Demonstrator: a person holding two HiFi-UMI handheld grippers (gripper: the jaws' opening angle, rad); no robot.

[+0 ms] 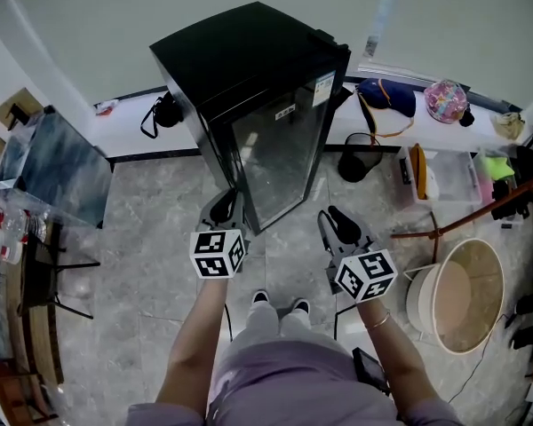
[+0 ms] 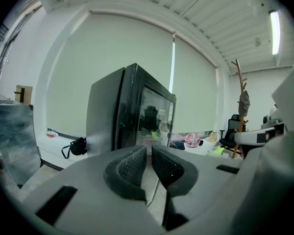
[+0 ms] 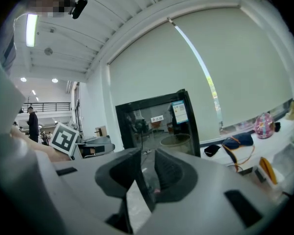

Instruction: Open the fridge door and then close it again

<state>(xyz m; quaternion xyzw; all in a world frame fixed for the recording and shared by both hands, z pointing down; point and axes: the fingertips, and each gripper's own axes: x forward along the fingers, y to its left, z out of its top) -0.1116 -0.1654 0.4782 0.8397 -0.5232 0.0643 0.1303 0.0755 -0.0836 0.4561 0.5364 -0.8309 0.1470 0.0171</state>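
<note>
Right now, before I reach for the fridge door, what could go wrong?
1. The left gripper and right gripper are empty, with their jaws only narrowly apart. That may be too tight for the door's edge, so they could skid off the glass door.
2. The fridge is small and stands free on the floor, so a hard pull might drag or tip it.
3. A dark object close beside the fridge might block the door's swing.

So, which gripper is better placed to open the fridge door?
Probably left. The left gripper is beside the door's left edge; a hinge-like bump sits at the top right corner, so the left edge should swing out. The right gripper is on the hinge side. Both are empty.
</note>
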